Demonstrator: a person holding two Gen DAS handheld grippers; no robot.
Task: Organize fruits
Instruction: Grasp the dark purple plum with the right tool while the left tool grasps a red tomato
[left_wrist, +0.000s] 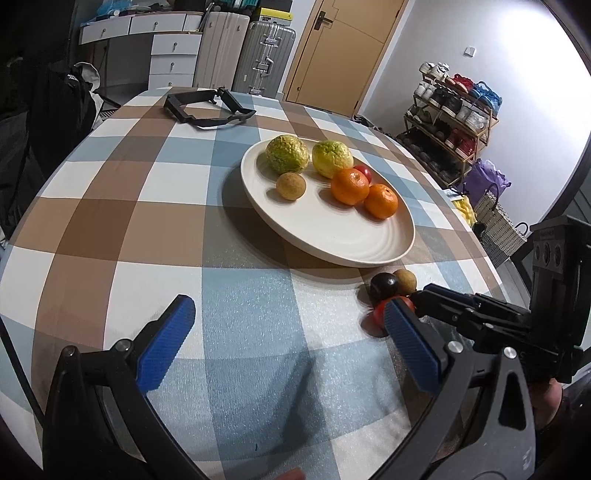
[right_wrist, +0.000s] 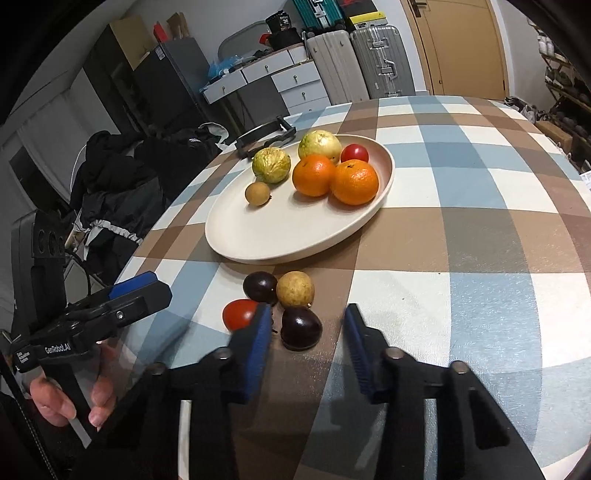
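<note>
A cream plate (right_wrist: 258, 236) holds two green-yellow guavas (right_wrist: 271, 165), two oranges (right_wrist: 354, 182), a red tomato (right_wrist: 354, 153) and a small tan longan (right_wrist: 257, 192). On the cloth in front of the plate lie a dark plum (right_wrist: 259, 286), a tan longan (right_wrist: 295, 289), a red tomato (right_wrist: 239, 314) and a second dark plum (right_wrist: 301, 328). My right gripper (right_wrist: 306, 332) is open with its jaws either side of the near plum. My left gripper (left_wrist: 288, 325) is open and empty over the cloth; the plate (left_wrist: 332, 236) lies ahead of it.
The round table has a checked brown, blue and white cloth (right_wrist: 461, 229). A black folding frame (left_wrist: 207, 107) lies at the far edge. Drawers, suitcases (left_wrist: 264, 55) and a door stand behind; a shoe rack (left_wrist: 454, 114) is to the right, a chair with dark clothes (right_wrist: 122, 177) to the left.
</note>
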